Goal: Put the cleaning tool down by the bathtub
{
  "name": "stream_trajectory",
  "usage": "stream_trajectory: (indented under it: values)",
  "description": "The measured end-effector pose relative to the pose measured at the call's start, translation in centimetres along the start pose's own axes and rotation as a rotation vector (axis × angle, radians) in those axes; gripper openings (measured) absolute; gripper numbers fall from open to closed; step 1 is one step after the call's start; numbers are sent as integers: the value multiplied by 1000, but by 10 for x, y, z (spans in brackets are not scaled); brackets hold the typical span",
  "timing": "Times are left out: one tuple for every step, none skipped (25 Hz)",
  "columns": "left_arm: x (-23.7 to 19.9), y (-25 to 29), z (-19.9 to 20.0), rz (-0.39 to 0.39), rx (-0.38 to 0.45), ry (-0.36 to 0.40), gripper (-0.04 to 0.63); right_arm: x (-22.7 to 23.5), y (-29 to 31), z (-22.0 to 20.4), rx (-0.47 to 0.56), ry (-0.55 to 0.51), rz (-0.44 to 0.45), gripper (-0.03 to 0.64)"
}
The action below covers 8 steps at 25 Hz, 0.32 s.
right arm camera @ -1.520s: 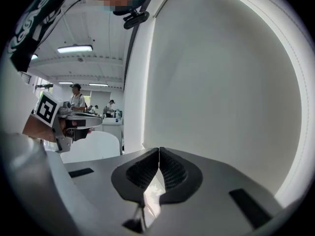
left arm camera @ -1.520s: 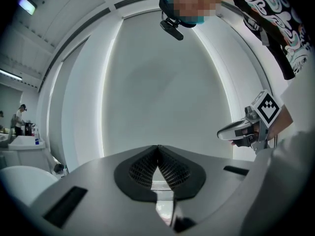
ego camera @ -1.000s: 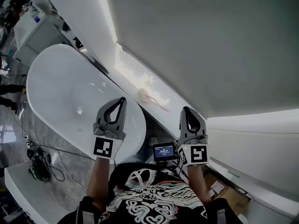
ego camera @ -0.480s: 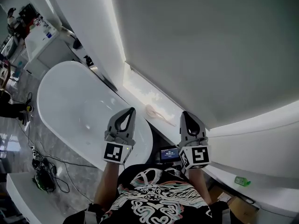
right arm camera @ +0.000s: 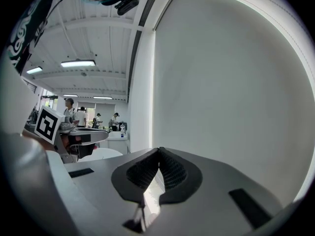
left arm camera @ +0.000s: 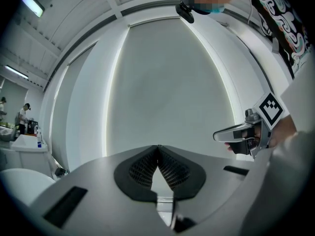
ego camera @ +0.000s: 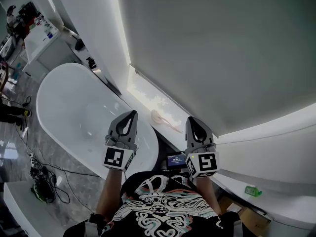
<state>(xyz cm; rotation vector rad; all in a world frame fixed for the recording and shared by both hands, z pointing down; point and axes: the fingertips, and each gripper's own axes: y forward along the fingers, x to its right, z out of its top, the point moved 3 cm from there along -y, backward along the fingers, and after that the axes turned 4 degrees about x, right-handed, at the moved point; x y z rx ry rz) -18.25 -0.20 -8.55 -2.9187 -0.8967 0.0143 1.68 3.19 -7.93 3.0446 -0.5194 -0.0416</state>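
A pale pink cleaning tool (ego camera: 163, 119) lies on the lit ledge (ego camera: 143, 90) between the white bathtub (ego camera: 74, 112) and the wall. My left gripper (ego camera: 131, 113) is held up over the tub's near end, shut and empty. Its tips meet in the left gripper view (left arm camera: 157, 146). My right gripper (ego camera: 190, 120) is raised beside it, just right of the tool, also shut with nothing in it; its tips touch in the right gripper view (right arm camera: 159, 150). Both point at the white wall. Neither touches the tool.
A small screen (ego camera: 176, 159) sits low between the grippers. A white cabinet with bottles (ego camera: 42, 38) stands beyond the tub's far end. Cables (ego camera: 42, 181) lie on the marble floor at left. A green item (ego camera: 252, 190) rests on the right shelf. People stand far off (right arm camera: 71, 107).
The view shifted so the tub and ledge sit lower and further left. Both grippers stayed raised and shut, drifting slightly; the tool has not moved on the ledge.
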Motion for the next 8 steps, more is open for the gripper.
stream_trajectory:
  values:
    - [-1, -1, -1, -2, -9, 0, 17, 0, 0, 1, -1, 4, -3, 26]
    - [-2, -1, 1, -5, -2, -4, 17, -1, 0, 3, -2, 7, -5, 26]
    - [-2, 0, 5, -6, 17, -10, 17, -1, 0, 4, -1, 8, -7, 27]
    - [-1, 2, 8, -7, 33, -10, 17, -1, 0, 4, -1, 8, -8, 26]
    - [-1, 4, 10, -10, 40, -3, 17, -1, 0, 3, 0, 8, -9, 26]
    - [0, 5, 10, -13, 40, 7, 17, -1, 0, 3, 0, 8, -9, 27]
    - [1, 6, 9, -17, 37, 17, 17, -1, 1, 2, -1, 8, -10, 26]
    - [1, 7, 9, -21, 33, 27, 17, -1, 1, 2, -1, 8, -10, 27]
